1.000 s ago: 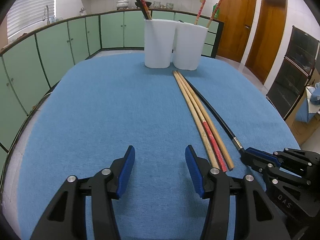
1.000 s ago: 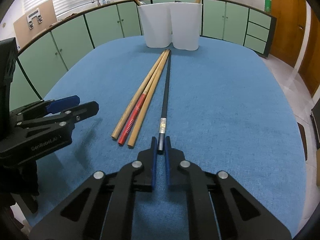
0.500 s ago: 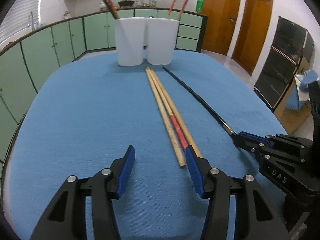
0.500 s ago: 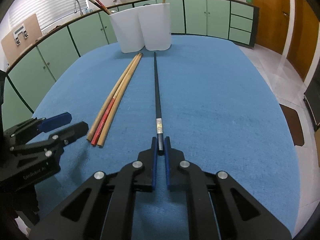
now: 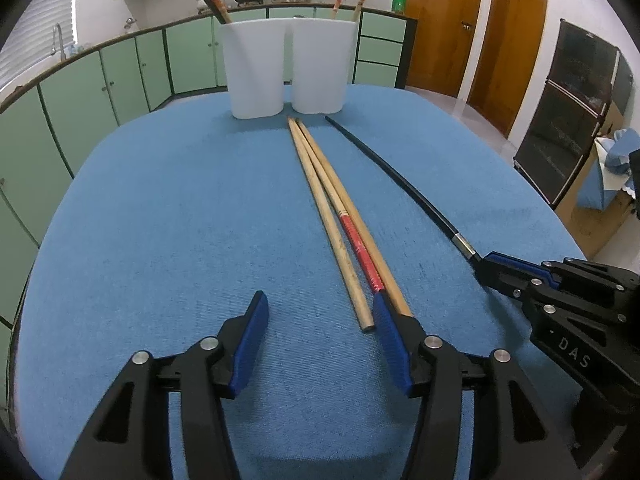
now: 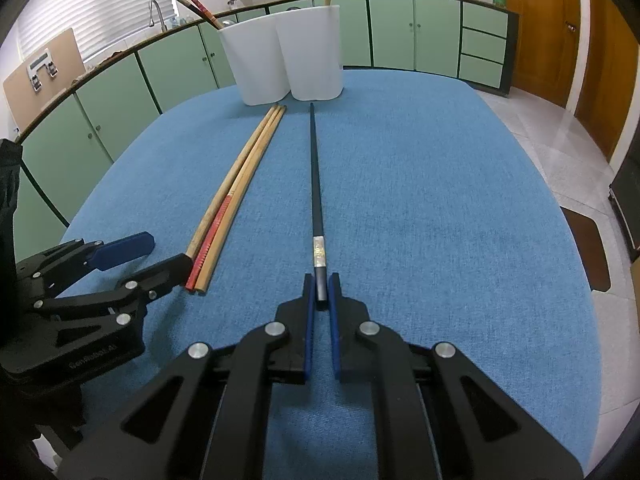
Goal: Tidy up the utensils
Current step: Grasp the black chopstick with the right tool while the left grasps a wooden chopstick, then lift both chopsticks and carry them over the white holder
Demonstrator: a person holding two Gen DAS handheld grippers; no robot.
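Left tool (image 5: 320, 316) angled downward with jaws apart; right tool (image 6: 319, 294) clamped tight, angled downward.

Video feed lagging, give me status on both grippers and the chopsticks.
Right hand-held gripper shut on black chopstick. Left hand-held gripper open, nothing gripped, at near ends of three wooden chopsticks. White holders ahead, path clear.

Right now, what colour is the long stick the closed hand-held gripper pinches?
Black chopstick, with a silvery band; clearest in the right wrist view.
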